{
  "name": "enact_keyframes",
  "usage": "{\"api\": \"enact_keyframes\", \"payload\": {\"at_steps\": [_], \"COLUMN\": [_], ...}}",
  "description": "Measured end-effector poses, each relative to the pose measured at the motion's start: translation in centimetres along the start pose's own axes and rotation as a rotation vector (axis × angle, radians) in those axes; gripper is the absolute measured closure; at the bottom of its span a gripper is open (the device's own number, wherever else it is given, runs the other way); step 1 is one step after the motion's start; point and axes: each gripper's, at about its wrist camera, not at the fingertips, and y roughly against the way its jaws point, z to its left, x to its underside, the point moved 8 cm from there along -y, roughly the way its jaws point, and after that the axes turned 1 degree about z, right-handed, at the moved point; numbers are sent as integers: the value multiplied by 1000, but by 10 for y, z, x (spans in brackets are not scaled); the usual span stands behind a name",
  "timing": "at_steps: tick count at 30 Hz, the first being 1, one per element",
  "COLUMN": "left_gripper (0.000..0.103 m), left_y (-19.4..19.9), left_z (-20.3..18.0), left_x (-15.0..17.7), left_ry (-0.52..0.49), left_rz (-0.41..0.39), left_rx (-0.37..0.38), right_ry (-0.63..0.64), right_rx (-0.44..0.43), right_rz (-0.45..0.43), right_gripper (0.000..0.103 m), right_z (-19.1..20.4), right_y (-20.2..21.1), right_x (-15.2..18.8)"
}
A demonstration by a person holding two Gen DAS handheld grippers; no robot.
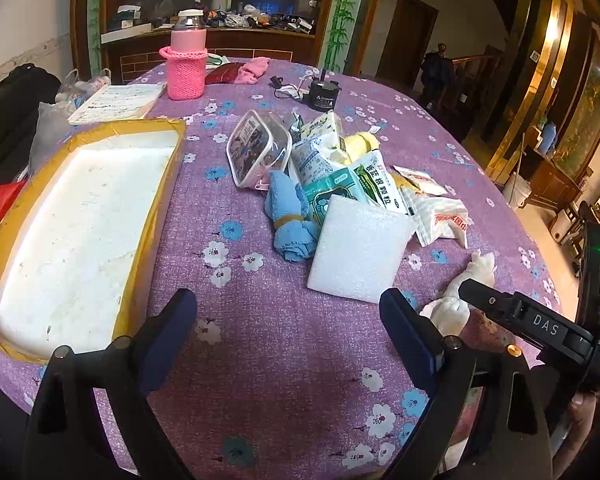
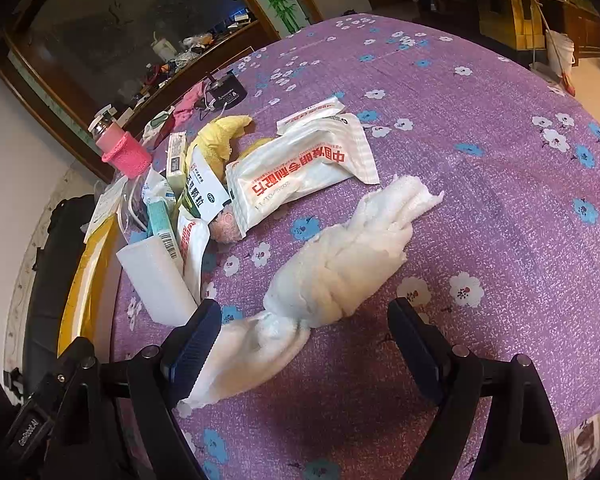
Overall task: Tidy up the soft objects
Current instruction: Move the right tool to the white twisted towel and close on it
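Nearby, foam pad (image 1: 358, 246) beside white towel (image 2: 340, 268).

The left claw (image 1: 288, 320) hangs spread wide over the purple tablecloth (image 1: 260, 320), near the white foam sheet (image 1: 356, 248).

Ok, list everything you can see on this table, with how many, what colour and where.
tablecloth: one, purple with flowers, covers the table
foam box: one, white inside, yellow taped rim, left side
bottle: one, pink knitted sleeve, far side
notebook: one, white, beyond the box
plastic tub: one, clear, tilted at the pile's left
packets: several, white and green, piled mid-table
blue towel: one, rolled, banded, left of the pile
foam sheet: one, white, front of the pile
yellow cloth: one, behind the pile
white towel: one, twisted, right of the pile
left claw: open, above bare cloth
right claw: open, around the white towel's near end
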Motion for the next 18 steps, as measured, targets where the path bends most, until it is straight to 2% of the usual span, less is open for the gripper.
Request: {"api": "enact_keyframes", "payload": {"at_steps": [5,12,18], "left_gripper": [10,10,10], "left_y": [-2,1,-11], "left_z": [0,2,-7], "left_x": [2,0,-11], "left_ry": [-10,-3,-9], "left_rz": [6,-8,7], "left_rx": [-23,-6,24], "right_ry": [8,-6,-7], "right_rx": [-14,-6,-5], "right_rz": [7,-7,-15], "right_gripper": [17,17,17], "right_z": [3,-2,-1], "right_y": [-1,8,16], "right_x": [2,7,10]}}
